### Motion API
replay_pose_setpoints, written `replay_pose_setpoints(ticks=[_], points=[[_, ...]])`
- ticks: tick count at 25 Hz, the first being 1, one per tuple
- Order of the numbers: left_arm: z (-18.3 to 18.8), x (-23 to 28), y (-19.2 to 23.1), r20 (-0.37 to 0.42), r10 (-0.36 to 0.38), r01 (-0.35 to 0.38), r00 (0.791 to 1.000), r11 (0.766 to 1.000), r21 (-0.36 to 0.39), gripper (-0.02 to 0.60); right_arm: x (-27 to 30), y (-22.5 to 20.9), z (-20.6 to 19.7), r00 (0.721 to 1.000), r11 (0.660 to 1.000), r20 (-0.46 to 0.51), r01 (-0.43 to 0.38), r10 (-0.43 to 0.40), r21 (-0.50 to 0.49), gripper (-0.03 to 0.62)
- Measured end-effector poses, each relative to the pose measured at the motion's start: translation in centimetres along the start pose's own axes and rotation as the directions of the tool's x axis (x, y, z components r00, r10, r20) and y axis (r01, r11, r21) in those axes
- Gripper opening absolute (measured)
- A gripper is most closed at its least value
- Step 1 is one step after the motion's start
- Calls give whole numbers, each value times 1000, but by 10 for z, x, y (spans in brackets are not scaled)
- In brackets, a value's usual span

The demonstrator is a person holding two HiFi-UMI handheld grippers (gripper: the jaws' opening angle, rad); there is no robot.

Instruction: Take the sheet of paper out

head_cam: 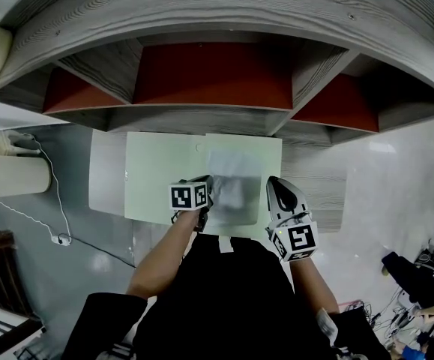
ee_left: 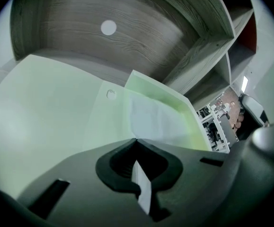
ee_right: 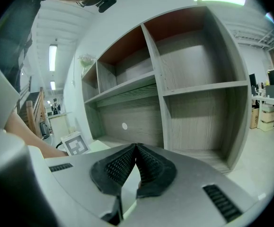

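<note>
A pale green folder lies open on the grey desk under the shelves. A white sheet of paper rests on its right half, seen too in the left gripper view as the sheet of paper on the folder. My left gripper sits at the sheet's near left corner. Its jaws are shut, with a white strip of the paper pinched between the pads. My right gripper is at the folder's near right edge. Its jaws are shut on a thin pale sheet edge, apparently the folder's.
A wooden shelf unit with red back panels overhangs the desk just beyond the folder; its empty bays fill the right gripper view. A white cylinder and a cable lie at the left.
</note>
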State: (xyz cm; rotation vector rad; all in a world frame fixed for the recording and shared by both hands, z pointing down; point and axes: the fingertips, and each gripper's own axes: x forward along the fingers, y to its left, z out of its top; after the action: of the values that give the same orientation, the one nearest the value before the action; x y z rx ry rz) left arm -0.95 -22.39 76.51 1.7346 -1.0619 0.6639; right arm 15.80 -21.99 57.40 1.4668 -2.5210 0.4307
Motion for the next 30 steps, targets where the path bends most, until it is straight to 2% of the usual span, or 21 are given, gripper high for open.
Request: replay_pose_setpoints(ticks=[4,15,20,25,30], points=[[1,-9,9,14,9,-8,1000,1000,-21,6,0,4,1,1000,1000,3,0,0,-3,17],[8,-43,49,63,64,-62,996,998,-21,6,3,29,7,1000,999,16,-21,22,-25,17],[16,-65,73,96,109,-109,989,994,-3,6,6,43,11,999,999,23,-37,38,-39,17],[27,-89,94,133,176,-187,975,980,74,6,9,56,16,998,997,32,-51,53,-55,17],[37,-110,104,168,193,-207,967,976,70,6,14,65,22,997,995,40,-61,64,-74,17]])
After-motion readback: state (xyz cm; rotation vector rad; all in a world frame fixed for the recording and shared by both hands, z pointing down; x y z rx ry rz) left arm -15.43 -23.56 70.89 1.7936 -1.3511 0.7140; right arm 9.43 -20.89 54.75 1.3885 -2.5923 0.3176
